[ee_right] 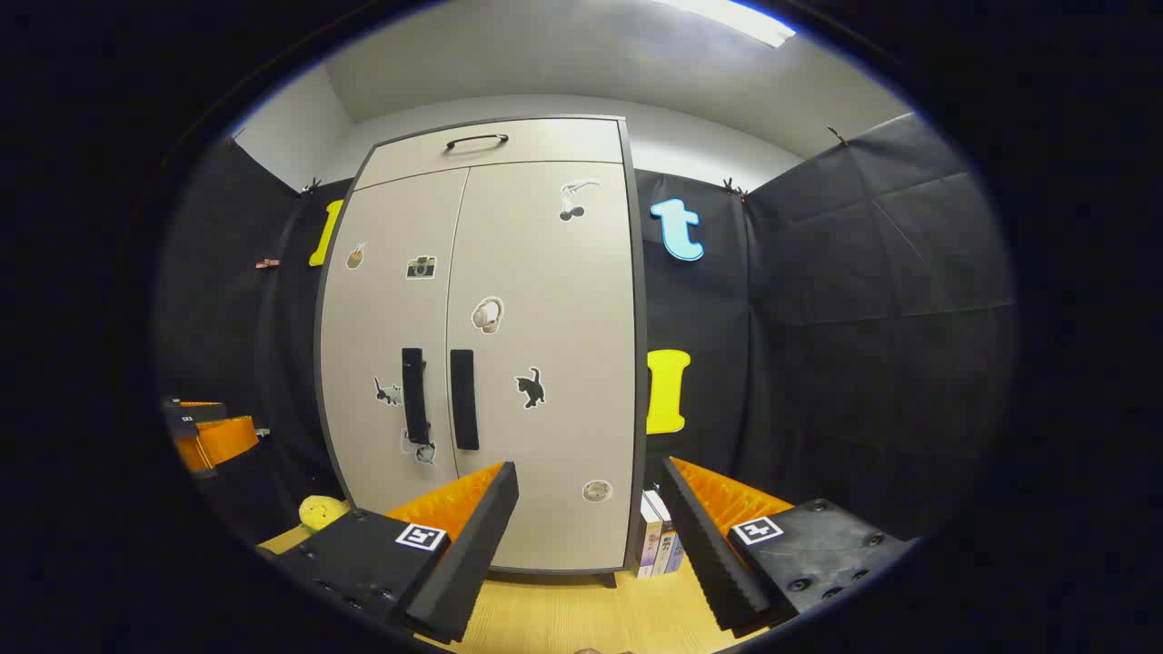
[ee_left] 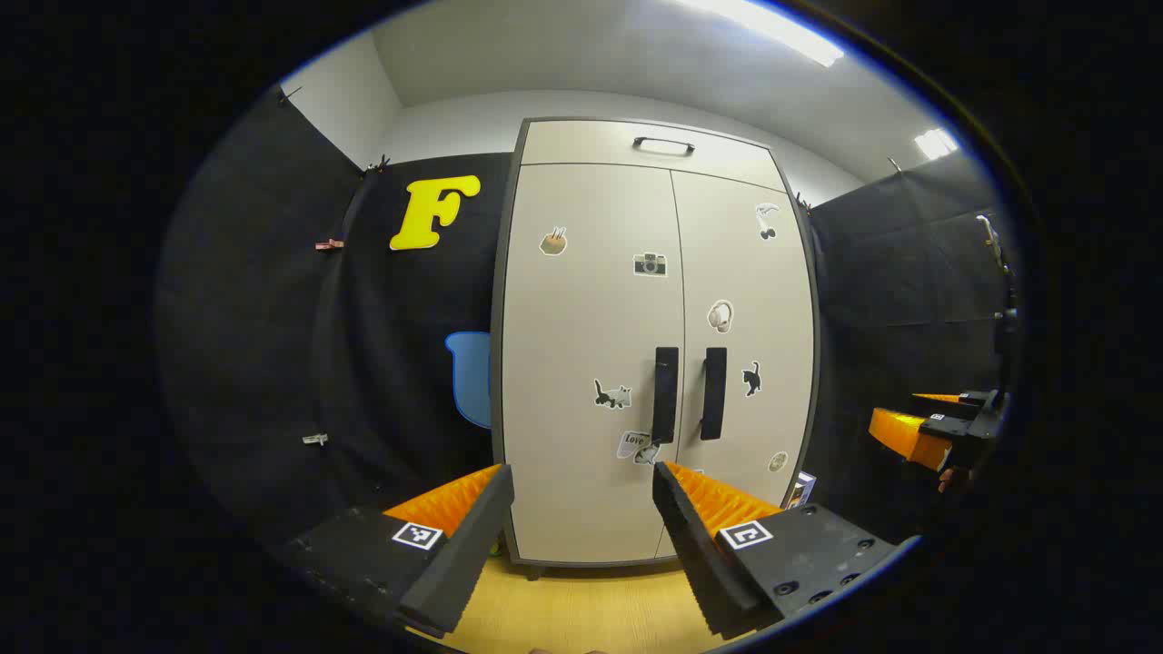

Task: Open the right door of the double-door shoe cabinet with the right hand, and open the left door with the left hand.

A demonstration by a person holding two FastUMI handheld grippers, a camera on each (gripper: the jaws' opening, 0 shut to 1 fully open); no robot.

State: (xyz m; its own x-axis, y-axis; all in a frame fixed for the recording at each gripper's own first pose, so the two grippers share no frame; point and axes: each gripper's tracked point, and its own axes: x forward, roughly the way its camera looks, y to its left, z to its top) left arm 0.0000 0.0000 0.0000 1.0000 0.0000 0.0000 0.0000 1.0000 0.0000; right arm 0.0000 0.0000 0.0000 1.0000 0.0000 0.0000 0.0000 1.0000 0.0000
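Both doors of the shoe cabinet (ee_left: 654,345) stand closed ahead of the left gripper (ee_left: 581,490) and right gripper (ee_right: 591,490), whose jaws are released, well short of the handles.

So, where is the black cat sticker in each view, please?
Left gripper view: the black cat sticker is on the right door, just right of the right handle.
Right gripper view: it is right of the same handle, near the door's middle.
Shared landmark: the headphone sticker above it.
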